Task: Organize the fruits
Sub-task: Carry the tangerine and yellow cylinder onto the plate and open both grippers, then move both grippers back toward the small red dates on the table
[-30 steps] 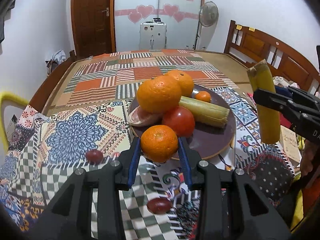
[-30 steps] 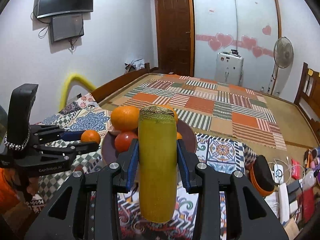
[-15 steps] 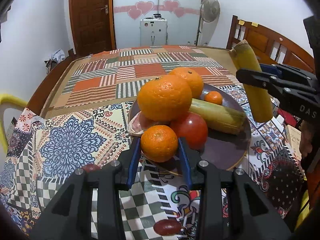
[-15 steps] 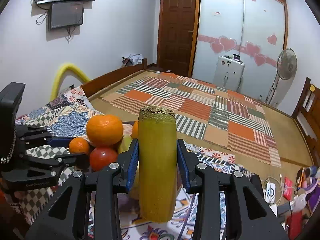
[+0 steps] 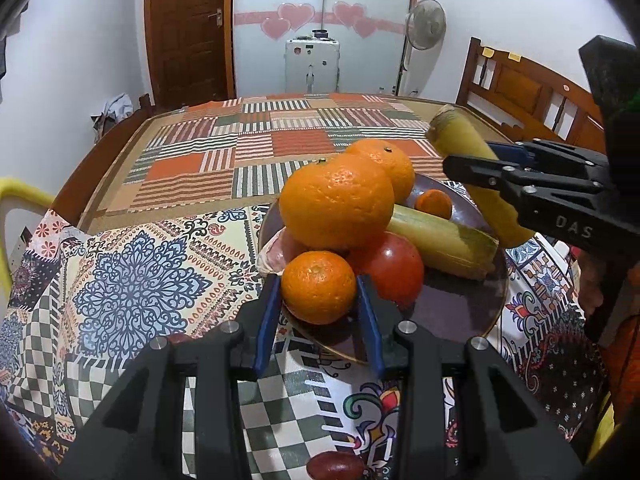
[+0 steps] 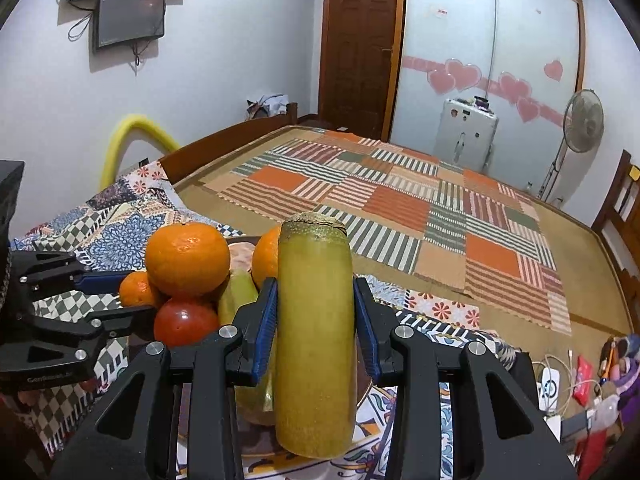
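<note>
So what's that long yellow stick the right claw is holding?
The stick looks like a cut length of sugarcane: a thick, smooth, yellow-green cylinder with a rough brownish ring at its top end. The right claw is shut on it around the middle, blue pads pressing both sides. It stands nearly upright in the right view and leans in the left view, over the right edge of the plate. Nothing else visibly touches it. A similar piece lies on the plate.
</note>
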